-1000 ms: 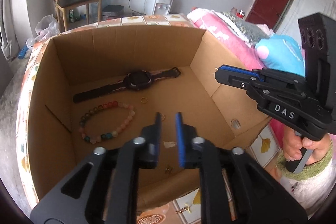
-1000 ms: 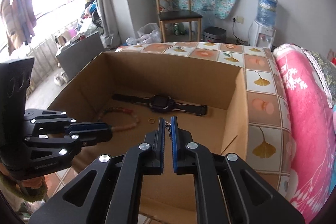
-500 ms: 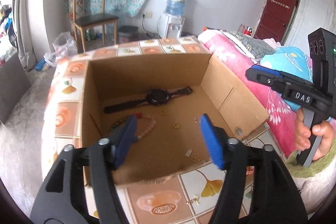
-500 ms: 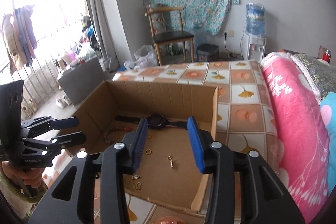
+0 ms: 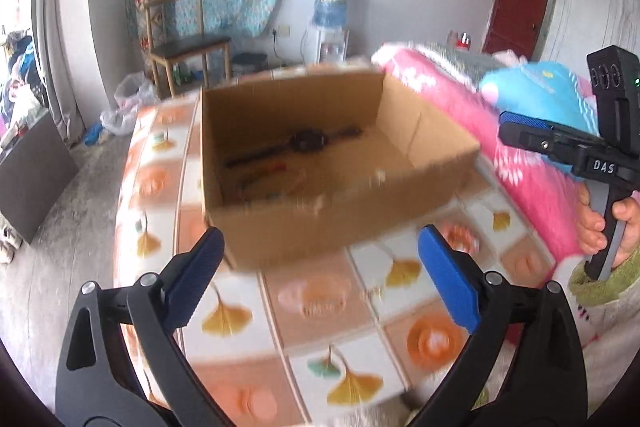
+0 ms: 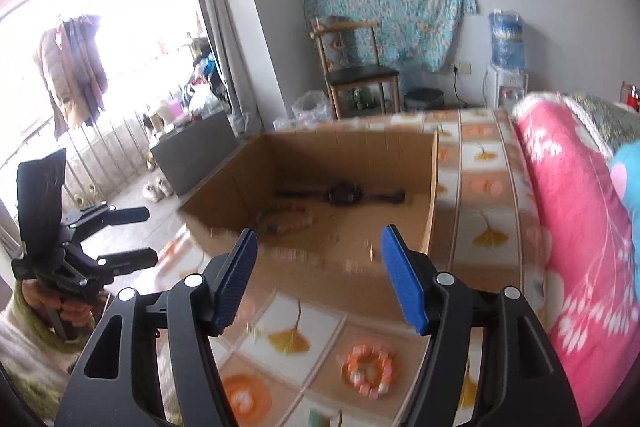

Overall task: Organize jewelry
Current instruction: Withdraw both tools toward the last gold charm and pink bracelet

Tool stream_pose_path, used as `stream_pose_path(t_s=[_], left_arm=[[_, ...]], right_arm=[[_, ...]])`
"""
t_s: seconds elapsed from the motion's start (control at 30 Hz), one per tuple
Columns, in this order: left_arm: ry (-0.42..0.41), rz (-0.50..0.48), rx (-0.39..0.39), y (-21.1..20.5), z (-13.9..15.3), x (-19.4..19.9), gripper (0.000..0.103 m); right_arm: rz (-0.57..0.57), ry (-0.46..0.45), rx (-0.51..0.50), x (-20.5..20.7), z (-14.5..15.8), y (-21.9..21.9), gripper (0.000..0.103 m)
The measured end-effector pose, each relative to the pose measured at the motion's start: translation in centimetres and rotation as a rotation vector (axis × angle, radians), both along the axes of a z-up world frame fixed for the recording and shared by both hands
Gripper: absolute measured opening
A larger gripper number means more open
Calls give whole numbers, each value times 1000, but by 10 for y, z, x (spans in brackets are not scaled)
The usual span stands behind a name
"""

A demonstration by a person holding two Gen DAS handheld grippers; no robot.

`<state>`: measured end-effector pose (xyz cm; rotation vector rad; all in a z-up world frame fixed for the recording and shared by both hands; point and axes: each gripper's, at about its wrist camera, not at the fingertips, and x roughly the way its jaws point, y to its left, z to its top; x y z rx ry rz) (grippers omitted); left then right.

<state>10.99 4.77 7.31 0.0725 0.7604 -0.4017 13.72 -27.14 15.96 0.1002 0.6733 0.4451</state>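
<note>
Left wrist view: the left gripper (image 5: 320, 269) is seen with its blue-padded jaws spread wide and opening further, nothing between them but the patterned tablecloth (image 5: 320, 299) with its ginkgo-leaf squares. An open cardboard box (image 5: 304, 231) is set on that cloth just beyond the fingertips. Inside it a black wristwatch (image 5: 306, 141) is laid flat across the far part of the floor, and a beaded bracelet (image 5: 276, 179) is made out nearer the front, though it is blurred; smaller pieces on the box floor cannot be told apart. At the right edge the right gripper (image 5: 516, 129) is held in a hand (image 5: 600, 223) with a green cuff, and the white letters "DAS" are read on its black body. No other writing can be read.

From the right wrist view, the right gripper's (image 6: 318, 277) jaws are shown apart and opening, with nothing between them, above the cloth in front of the box (image 6: 320, 267). The watch (image 6: 342, 195) and the bracelet (image 6: 286, 221) are seen on the box floor. At the left the left gripper (image 6: 148, 237) is seen from the side, its fingers apart. A pink blanket (image 6: 572, 247) is lying beside the cloth on the right.
</note>
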Motion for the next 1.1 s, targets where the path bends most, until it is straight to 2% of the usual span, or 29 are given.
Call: stream_pose_path(t_s=[0.1, 0.2, 0.37, 0.53, 1.1], left_arm=[[66, 21, 45, -3, -22, -5, 94], [159, 81, 95, -7, -48, -1, 94], [243, 159, 145, -10, -81, 8, 94], [298, 219, 172, -8, -98, 16, 94], [344, 212, 219, -21, -113, 18, 94]], right_arm=[[-4, 84, 22, -9, -19, -3, 63], [-4, 165, 19, -15, -41, 1, 63], [-60, 268, -89, -17, -73, 13, 63], [-90, 380, -173, -12, -101, 24, 66], [-115, 454, -166, 4, -120, 18, 67]])
